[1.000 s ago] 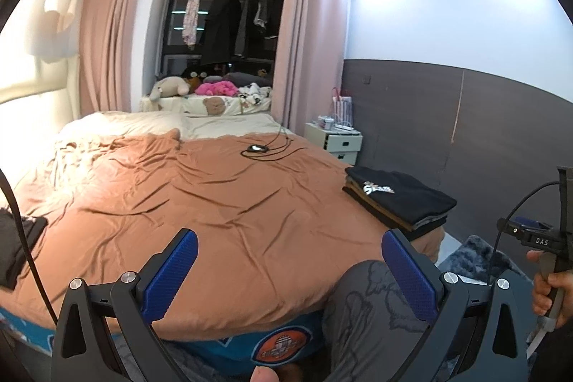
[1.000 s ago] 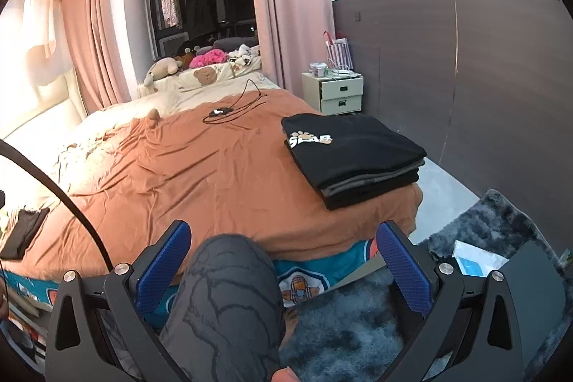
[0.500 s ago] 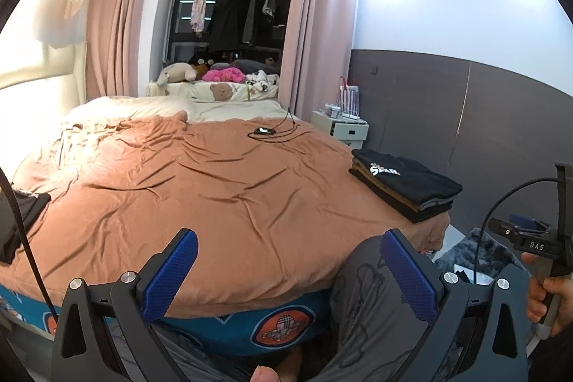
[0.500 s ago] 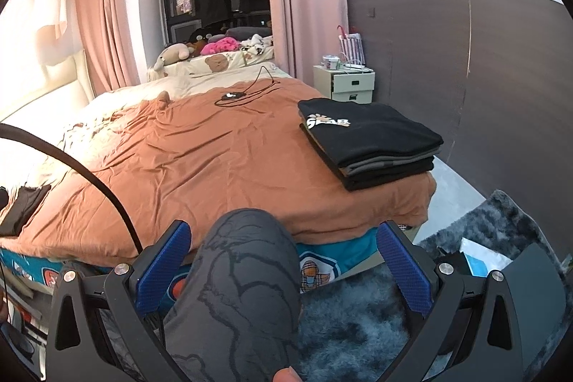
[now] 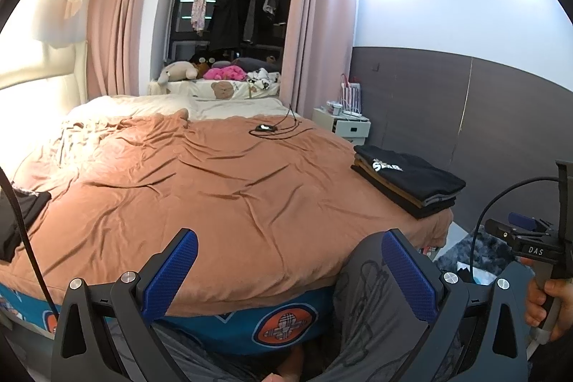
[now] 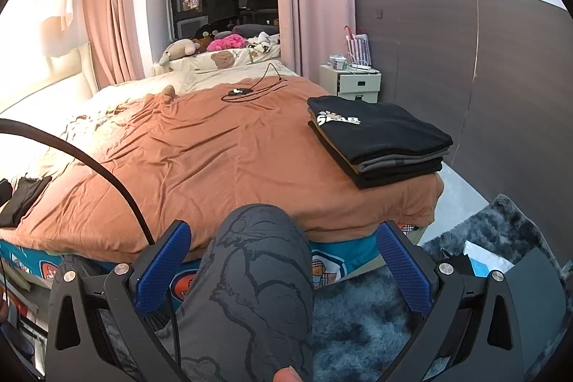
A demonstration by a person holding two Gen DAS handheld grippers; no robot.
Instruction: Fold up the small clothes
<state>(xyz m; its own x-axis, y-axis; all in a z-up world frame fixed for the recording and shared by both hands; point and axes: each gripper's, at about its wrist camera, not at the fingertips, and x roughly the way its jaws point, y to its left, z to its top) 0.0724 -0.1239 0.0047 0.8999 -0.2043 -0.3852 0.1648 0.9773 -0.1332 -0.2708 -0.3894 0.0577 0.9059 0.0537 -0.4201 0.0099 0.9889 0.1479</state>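
Left wrist view: left gripper [image 5: 288, 269] hanging low at the foot of the bed, blue-padded fingers [image 5: 172, 269] spread wide apart, nothing between them. Ahead, a wide bed under a rumpled rust-brown sheet [image 5: 200, 188]. Neat stack of folded dark clothes [image 5: 408, 183] sitting on the bed's near right corner, top piece black with a white print. Another dark garment [image 5: 18, 221] lying flat at the far left edge of the bed, partly behind a black cable. Small black device with looped cord [image 5: 266, 128] farther back on the sheet. White bedside cabinet [image 5: 345, 127] against the grey wall panel. Person's knee in grey printed trousers [image 5: 369, 296] poking up by the right finger. Off at the right edge, a hand [image 5: 548, 305] wrapped round the other gripper's handle.

Right wrist view: right gripper [image 6: 283, 265] also low, fingers [image 6: 163, 265] wide and released, straddling that same grey-trousered knee [image 6: 258, 274] without pinching it. Folded stack [image 6: 378, 138] up ahead to the right on the bed corner, well apart from the fingers. Flat dark garment [image 6: 23, 199] way over at the left edge. Shaggy blue-grey rug [image 6: 361, 314] on the floor below.
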